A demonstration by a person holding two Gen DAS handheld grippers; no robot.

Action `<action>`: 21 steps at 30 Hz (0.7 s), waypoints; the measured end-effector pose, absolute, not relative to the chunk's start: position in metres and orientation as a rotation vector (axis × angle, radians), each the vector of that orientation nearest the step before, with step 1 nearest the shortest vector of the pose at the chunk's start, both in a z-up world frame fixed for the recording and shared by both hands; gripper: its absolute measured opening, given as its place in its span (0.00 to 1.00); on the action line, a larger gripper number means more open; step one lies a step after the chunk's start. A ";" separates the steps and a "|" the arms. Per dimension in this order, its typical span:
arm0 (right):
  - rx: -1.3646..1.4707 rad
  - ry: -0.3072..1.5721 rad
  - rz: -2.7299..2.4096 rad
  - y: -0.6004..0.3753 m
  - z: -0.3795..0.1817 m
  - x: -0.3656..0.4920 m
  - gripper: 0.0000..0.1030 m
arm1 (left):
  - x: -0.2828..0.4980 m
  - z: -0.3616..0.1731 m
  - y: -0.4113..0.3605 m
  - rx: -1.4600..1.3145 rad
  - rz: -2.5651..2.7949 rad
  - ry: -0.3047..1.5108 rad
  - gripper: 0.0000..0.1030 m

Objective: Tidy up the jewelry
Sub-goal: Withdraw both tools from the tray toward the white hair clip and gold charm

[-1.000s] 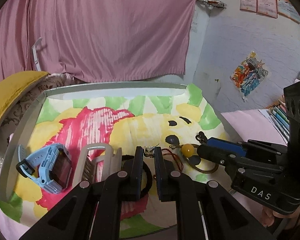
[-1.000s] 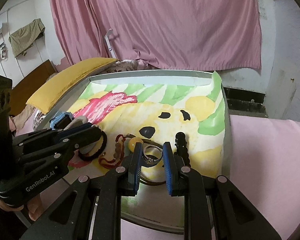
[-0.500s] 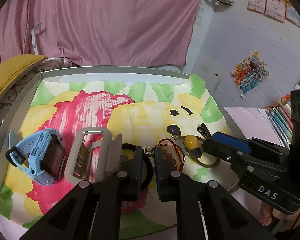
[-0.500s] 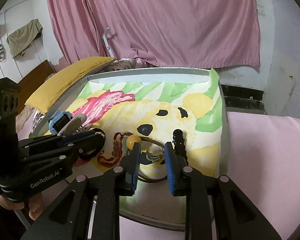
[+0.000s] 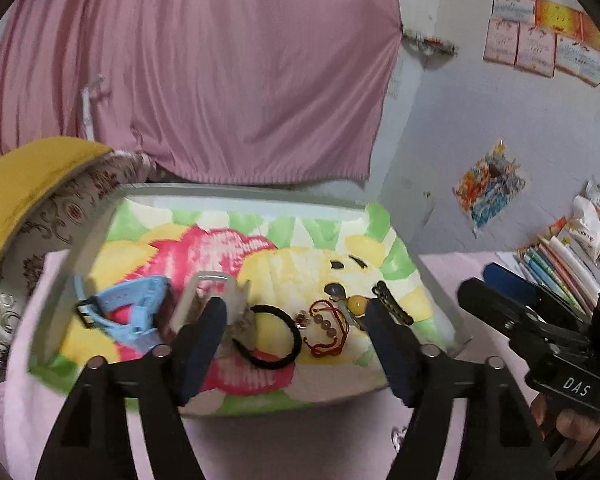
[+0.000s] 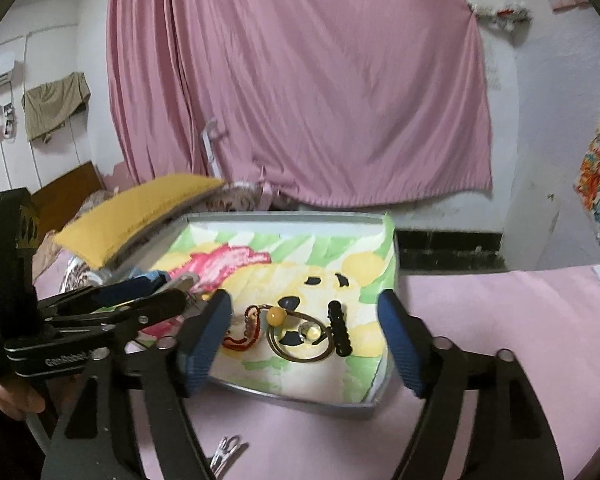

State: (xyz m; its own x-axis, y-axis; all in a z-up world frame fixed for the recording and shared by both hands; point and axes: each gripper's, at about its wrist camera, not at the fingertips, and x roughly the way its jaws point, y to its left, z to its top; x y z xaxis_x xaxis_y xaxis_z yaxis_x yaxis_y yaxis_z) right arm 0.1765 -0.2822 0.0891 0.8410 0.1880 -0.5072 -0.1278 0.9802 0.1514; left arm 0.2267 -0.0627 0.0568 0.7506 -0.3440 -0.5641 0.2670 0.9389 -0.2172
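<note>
Pink curtain fabric [image 5: 204,80] fills the upper half of both views, hanging behind a shallow metal tray [image 6: 392,248] that sits on a pink-covered surface [image 6: 500,320]. A painted sheet showing a yellow bear and a pink figure lines the tray floor.

Seen from the left wrist camera, the left gripper [image 5: 296,344] occupies the lower centre of the frame with its blue-padded fingers spread wide and nothing between them. Framed by those fingers, at frame centre, lie a black hair tie [image 5: 274,338] and a red beaded bracelet [image 5: 326,330], close together on the sheet. Left of centre rest a light-blue watch [image 5: 120,314] and, just beside it, a pale rectangular clip [image 5: 208,296]. An amber bead [image 5: 358,304] and a black hair clip [image 5: 392,306] lie right of centre.

From the right wrist camera, the right gripper [image 6: 306,336] sits low in the frame, its fingers likewise wide apart and empty. Between them, at frame centre, a thin metal hoop [image 6: 300,336] circles a silver ring [image 6: 311,332], with the amber bead [image 6: 277,315] touching the hoop's upper left and the black hair clip [image 6: 340,330] just to its right. A small metal clasp [image 6: 226,450] lies outside the tray on the pink surface at the bottom of the frame.
</note>
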 end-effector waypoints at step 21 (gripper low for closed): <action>0.010 0.436 0.152 -0.278 0.099 0.085 0.98 | 0.140 0.065 -0.027 -0.090 -0.284 0.492 0.99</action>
